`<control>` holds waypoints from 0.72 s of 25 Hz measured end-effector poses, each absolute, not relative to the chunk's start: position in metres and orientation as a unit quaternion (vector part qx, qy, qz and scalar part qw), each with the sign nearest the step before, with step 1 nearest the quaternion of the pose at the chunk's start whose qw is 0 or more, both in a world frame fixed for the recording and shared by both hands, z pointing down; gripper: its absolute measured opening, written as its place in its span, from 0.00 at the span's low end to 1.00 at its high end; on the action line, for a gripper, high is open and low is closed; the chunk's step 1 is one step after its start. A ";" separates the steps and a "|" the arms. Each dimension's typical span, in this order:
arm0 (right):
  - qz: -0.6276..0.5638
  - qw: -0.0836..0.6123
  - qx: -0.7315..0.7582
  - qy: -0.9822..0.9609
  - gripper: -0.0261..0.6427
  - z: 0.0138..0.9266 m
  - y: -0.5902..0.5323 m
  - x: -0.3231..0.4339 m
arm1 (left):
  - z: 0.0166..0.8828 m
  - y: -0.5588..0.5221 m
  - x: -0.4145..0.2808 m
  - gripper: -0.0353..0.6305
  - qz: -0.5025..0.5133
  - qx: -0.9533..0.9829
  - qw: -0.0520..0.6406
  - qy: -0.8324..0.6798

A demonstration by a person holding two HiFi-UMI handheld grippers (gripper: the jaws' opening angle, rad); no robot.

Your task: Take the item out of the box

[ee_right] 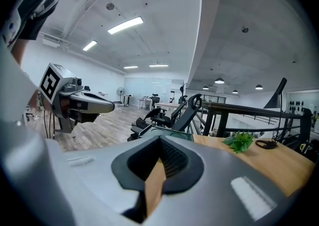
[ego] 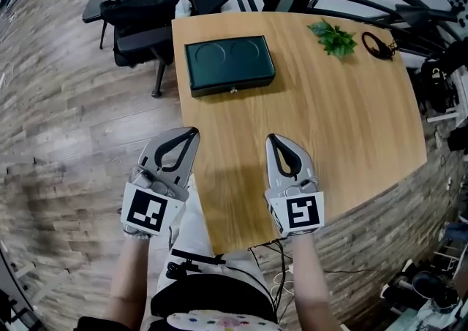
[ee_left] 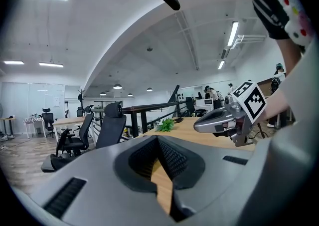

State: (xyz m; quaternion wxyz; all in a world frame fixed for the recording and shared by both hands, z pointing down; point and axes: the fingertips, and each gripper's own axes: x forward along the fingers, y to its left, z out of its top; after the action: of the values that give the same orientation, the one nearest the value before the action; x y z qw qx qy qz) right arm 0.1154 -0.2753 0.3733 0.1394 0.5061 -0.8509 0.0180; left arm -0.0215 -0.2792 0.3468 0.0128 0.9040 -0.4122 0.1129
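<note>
Closed box, far side of the table.
The dark green box (ego: 229, 65) sits lid-down at the far left of the table (ego: 329, 125), well apart from my left gripper (ego: 192, 132) and right gripper (ego: 271, 137), both clenched empty over the near edge.
</note>
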 end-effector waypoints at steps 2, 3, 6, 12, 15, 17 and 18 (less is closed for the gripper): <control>0.025 0.137 0.508 -0.850 0.05 0.383 -0.287 0.112 | 0.355 -0.289 -0.023 0.06 0.115 0.904 0.013 -0.412; 0.028 0.137 0.509 -0.850 0.05 0.389 -0.294 0.110 | 0.359 -0.293 -0.023 0.06 0.116 0.904 0.013 -0.410; 0.030 0.142 0.505 -0.851 0.05 0.402 -0.309 0.103 | 0.369 -0.305 -0.023 0.06 0.120 0.906 0.006 -0.405; 0.039 0.140 0.500 -0.854 0.05 0.423 -0.336 0.089 | 0.387 -0.325 -0.025 0.06 0.120 0.909 0.014 -0.398; 0.046 0.140 0.504 -0.851 0.05 0.434 -0.349 0.085 | 0.396 -0.336 -0.027 0.06 0.120 0.910 0.021 -0.397; 0.052 0.143 0.506 -0.849 0.05 0.444 -0.358 0.083 | 0.402 -0.344 -0.027 0.06 0.121 0.910 0.023 -0.395; 0.055 0.146 0.505 -0.849 0.05 0.449 -0.362 0.082 | 0.404 -0.348 -0.027 0.06 0.122 0.911 0.024 -0.394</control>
State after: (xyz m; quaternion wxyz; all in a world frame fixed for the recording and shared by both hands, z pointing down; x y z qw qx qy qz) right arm 0.0816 -0.3622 0.4488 0.1463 0.5052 -0.8487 0.0550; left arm -0.0268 -0.3478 0.4041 0.0241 0.9109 -0.3936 0.1217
